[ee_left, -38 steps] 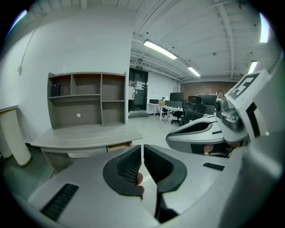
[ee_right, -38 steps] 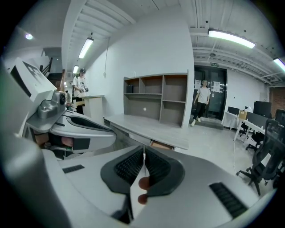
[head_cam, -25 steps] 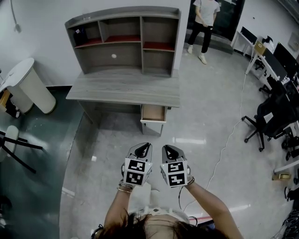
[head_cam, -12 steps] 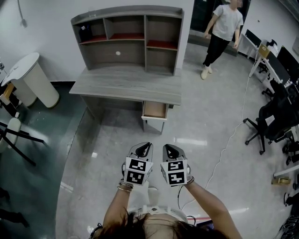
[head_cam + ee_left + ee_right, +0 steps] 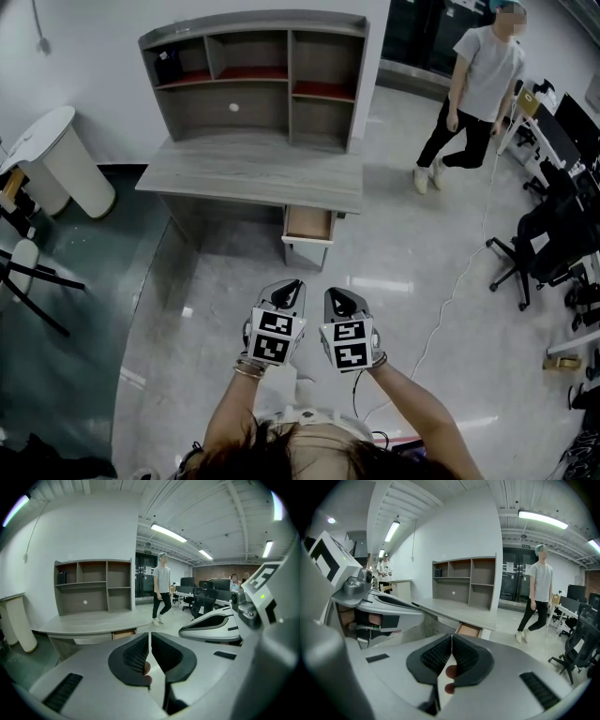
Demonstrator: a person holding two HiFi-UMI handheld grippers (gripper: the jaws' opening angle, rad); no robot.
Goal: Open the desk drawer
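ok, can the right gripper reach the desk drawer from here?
Probably not yet: the right gripper hangs well short of the drawer, jaws shut. Only floor lies between, so stepping forward should do.

Pretty clearly an open-plan office: over on the far right there's a row of workstations with monitors [image 5: 568, 111] and black swivel chairs [image 5: 542, 239] on casters, and a grey desk [image 5: 248, 178] with a shelf hutch [image 5: 253, 75] sits against the white wall [image 5: 84, 56] at the far side. Add the polished grey floor [image 5: 403, 319] with a loose cable [image 5: 458, 281] trailing across it, long strip lights [image 5: 168, 533] under an exposed ceiling [image 5: 211, 513], dark glass doors [image 5: 427, 37] at the back and a person [image 5: 473, 98] strolling through on the right.
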